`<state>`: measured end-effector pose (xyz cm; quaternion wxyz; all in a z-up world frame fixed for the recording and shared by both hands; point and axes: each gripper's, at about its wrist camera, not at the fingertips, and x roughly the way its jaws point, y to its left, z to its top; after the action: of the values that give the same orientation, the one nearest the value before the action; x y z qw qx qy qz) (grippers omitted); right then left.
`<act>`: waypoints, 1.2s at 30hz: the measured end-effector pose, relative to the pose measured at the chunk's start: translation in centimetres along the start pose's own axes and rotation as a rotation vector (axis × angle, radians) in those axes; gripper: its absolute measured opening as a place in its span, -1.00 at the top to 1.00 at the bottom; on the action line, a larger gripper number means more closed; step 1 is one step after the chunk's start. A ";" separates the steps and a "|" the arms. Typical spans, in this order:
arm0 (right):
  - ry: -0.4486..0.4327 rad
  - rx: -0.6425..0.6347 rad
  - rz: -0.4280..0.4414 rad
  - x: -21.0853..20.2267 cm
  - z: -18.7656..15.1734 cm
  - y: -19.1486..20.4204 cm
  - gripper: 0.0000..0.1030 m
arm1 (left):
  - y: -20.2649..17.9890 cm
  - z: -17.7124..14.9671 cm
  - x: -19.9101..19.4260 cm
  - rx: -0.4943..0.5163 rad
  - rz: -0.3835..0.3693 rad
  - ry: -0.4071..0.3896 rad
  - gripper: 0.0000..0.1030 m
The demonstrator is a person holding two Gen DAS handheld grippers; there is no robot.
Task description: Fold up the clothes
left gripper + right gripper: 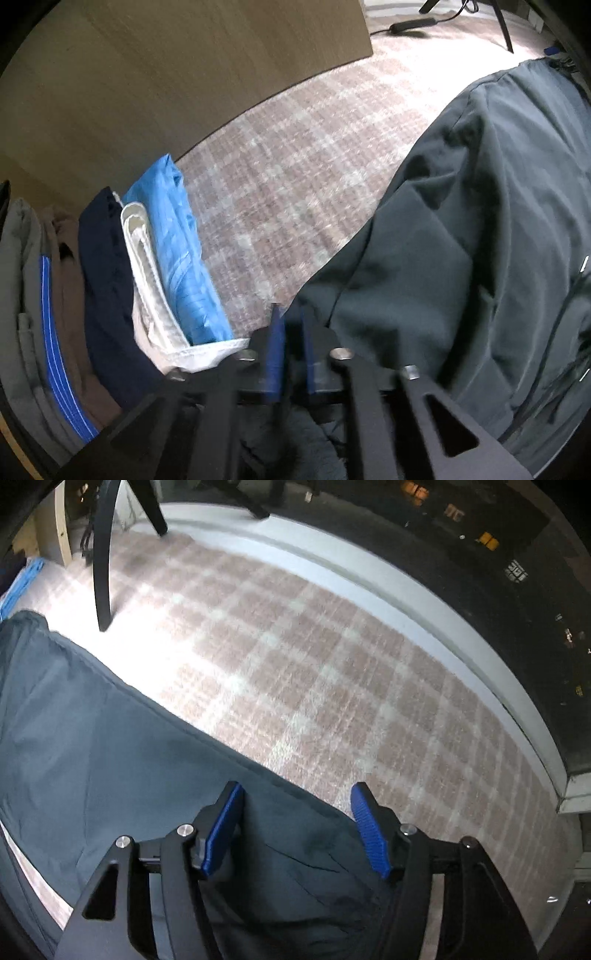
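A dark grey-green garment lies spread on the checked carpet. In the left wrist view it fills the right side, and its near corner runs in between the blue fingers of my left gripper, which is shut on that corner. In the right wrist view the same garment covers the lower left. My right gripper stands open over its edge, fingers wide apart, with cloth lying under the gap and nothing pinched.
A row of folded clothes sits at the left: grey with a blue stripe, brown, navy, white and bright blue. A wooden panel rises behind them. Black chair legs and a white sill border the carpet.
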<state>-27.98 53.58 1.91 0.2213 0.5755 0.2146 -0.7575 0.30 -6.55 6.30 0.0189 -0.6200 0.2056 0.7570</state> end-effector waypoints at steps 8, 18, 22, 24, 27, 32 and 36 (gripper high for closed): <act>0.020 -0.114 -0.098 0.6 -0.5 3.1 0.94 | -0.2 -2.1 1.5 0.056 0.029 0.030 0.42; -0.142 -0.020 -0.216 -7.4 -4.1 4.7 0.96 | 0.7 -5.9 -4.5 -0.022 0.032 -0.112 0.99; -0.214 -0.001 -0.252 -12.3 -6.0 6.7 0.96 | 1.9 -5.6 -7.7 -0.021 0.034 -0.179 0.99; -0.249 0.015 -0.260 -15.1 -7.6 7.6 0.96 | 1.5 -6.8 -9.5 -0.024 0.036 -0.217 0.99; -0.287 0.031 -0.277 -18.5 -9.8 8.6 0.96 | 0.8 -8.5 -11.7 -0.028 0.038 -0.271 0.99; -0.351 0.119 -0.290 -22.7 -16.6 12.0 0.96 | 1.3 -13.5 -15.0 -0.080 0.026 -0.332 0.99; -0.362 0.216 -0.284 -22.6 -22.8 15.4 0.96 | 0.2 -20.1 -15.4 -0.166 -0.032 -0.314 0.99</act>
<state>4.10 56.36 17.04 0.0846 0.4151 0.1678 -0.8901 22.53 -9.95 17.98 0.0115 -0.4968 0.1268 0.8585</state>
